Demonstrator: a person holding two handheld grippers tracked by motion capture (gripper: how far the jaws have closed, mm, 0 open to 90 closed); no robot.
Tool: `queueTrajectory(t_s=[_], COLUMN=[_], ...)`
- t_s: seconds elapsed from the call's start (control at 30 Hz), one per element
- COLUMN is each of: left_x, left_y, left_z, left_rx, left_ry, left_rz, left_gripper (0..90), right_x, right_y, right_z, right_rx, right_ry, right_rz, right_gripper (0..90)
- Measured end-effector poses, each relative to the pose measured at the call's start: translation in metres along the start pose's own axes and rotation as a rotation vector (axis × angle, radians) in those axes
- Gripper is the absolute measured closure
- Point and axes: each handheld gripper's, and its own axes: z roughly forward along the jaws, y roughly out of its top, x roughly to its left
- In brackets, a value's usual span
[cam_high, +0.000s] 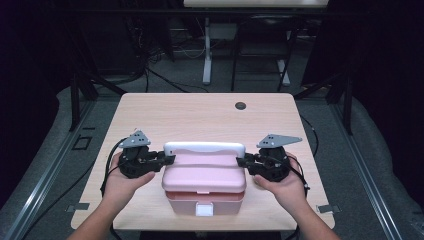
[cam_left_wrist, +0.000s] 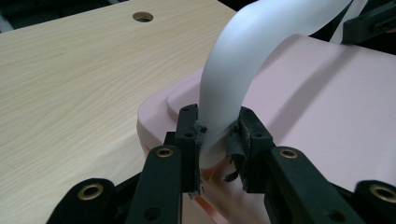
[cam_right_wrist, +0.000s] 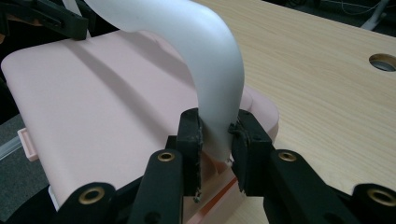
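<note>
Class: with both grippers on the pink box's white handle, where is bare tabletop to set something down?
The widest free patch lies behind the pink box, up to the cable hole. Narrow strips run outside the left gripper and right gripper. The near edge is crowded by box and hands; both grippers clamp the white handle.

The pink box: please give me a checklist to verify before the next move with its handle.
1. Left gripper shut on the white handle: ok.
2. Right gripper shut on the handle's other end: ok.
3. Pink box resting on the table: ok.
4. Lid closed on the box: ok.
5. Front latch locked: cannot tell.
</note>
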Motion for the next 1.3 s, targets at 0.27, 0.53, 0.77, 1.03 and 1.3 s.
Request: queueTrajectory(t_s=[0.27, 0.53, 0.77, 1.03, 1.3], left_x=[0.001, 0.002, 0.004, 0.001, 0.001], left_y=[-0.003, -0.008, -0.021, -0.038, -0.054], left_z=[-0.001, -0.018, -0.031, -0.035, -0.036], left_rx=[-0.012, -0.014, -0.011, 0.004, 0.003], left_ry=[-0.005, 0.003, 0.0, 0.003, -0.001], left_rz=[-0.008, 0.004, -0.014, -0.02, -0.034], left_gripper=[69.7, 68.6, 73.5, 83.4, 89.7], right_x=[0.001, 0.0, 0.0, -0.001, -0.001], right_y=[-0.001, -0.001, 0.0, 0.002, 0.002], right_z=[0.0, 0.001, 0.001, 0.0, 0.0], right_rx=[0.005, 0.008, 0.005, 0.003, 0.002], right_ry=[0.003, 0.006, 0.005, 0.006, 0.006], right_rz=[0.002, 0.005, 0.009, 0.015, 0.016], right_gripper=[73.8, 73.8, 73.8, 73.8, 73.8])
